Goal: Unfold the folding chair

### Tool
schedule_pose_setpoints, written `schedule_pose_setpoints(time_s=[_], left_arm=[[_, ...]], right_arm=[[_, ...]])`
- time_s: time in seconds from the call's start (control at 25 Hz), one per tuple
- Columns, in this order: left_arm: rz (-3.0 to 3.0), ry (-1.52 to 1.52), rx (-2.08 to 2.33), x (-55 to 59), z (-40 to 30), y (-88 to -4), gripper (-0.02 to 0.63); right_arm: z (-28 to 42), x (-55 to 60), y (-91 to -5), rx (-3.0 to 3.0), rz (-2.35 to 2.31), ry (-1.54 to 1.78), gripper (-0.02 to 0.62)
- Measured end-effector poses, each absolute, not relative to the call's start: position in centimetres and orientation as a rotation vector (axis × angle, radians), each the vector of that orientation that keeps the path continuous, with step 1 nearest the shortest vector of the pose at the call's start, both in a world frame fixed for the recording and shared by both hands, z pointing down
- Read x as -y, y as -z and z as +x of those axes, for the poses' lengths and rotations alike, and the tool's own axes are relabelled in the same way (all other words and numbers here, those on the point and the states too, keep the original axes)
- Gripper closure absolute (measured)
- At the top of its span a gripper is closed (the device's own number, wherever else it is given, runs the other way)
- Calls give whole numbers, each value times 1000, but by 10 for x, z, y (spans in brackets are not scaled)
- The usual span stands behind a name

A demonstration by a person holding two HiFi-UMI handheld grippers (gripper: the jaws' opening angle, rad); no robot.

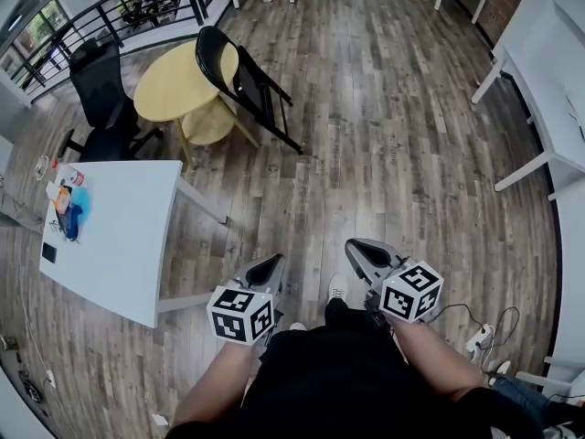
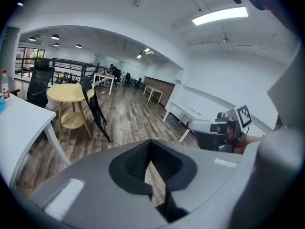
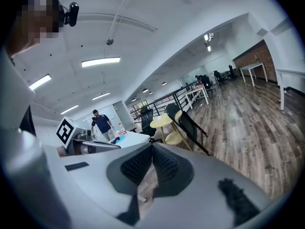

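Closed on nothing: left tongs (image 1: 270,265) and right tongs (image 1: 358,250), well apart from black metal folding chair (image 1: 245,82) leaning folded on round yellow desk (image 1: 169,88); liable to slide or topple if tugged carelessly.

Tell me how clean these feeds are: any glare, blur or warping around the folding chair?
Head view: evenly lit and sharp; the fisheye bows the floor planks, and the folding chair reads clearly against the yellow table. Left gripper view: dark corners, a blown-out ceiling light, the folding chair small but crisp. Right gripper view: same warping, another bright ceiling light, folding chair sharp.
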State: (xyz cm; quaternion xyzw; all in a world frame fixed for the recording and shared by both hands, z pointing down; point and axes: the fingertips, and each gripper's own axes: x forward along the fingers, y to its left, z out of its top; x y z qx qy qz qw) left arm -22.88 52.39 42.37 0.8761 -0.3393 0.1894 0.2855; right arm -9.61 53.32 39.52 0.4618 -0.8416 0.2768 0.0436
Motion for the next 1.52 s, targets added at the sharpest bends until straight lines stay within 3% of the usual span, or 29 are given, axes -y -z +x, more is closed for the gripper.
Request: schedule_pose_setpoints(time_s=[0.88,1.52], left_arm=[[2335,-493,993,-448,-119,-410,598],[2284,-553,1013,-434,-114,-417,598]], right_arm=[[21,-453,-405,2622,1340,-909,589],[25,-448,-412,2653,1289,-941,589]])
